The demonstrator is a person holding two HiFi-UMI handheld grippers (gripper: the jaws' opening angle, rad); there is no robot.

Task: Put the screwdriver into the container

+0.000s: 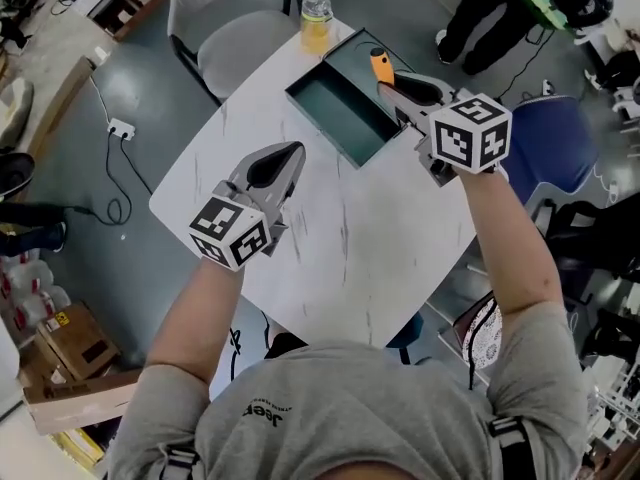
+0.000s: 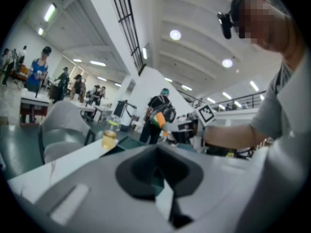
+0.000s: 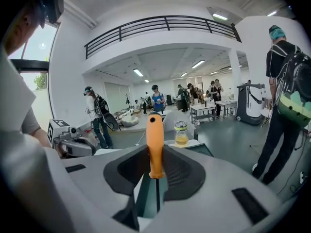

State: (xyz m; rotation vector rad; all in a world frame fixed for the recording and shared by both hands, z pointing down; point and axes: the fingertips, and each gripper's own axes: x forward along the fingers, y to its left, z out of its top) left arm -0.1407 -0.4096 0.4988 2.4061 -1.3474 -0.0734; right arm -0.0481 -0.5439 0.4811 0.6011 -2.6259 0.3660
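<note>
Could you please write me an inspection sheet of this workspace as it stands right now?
Surface: white table, faintly streaked.
Job's things: dark green container, open, at the table's far corner; orange-handled screwdriver held over it, not yet inside.
Clutter: bottle of yellowish liquid beside the container.
Grippers: right gripper shut on the screwdriver; left gripper over the table, jaws slightly apart, nothing between them.
Cables: cable and socket on the floor at left.
Surroundings: grey chair, blue chair, cardboard boxes, people standing about.
</note>
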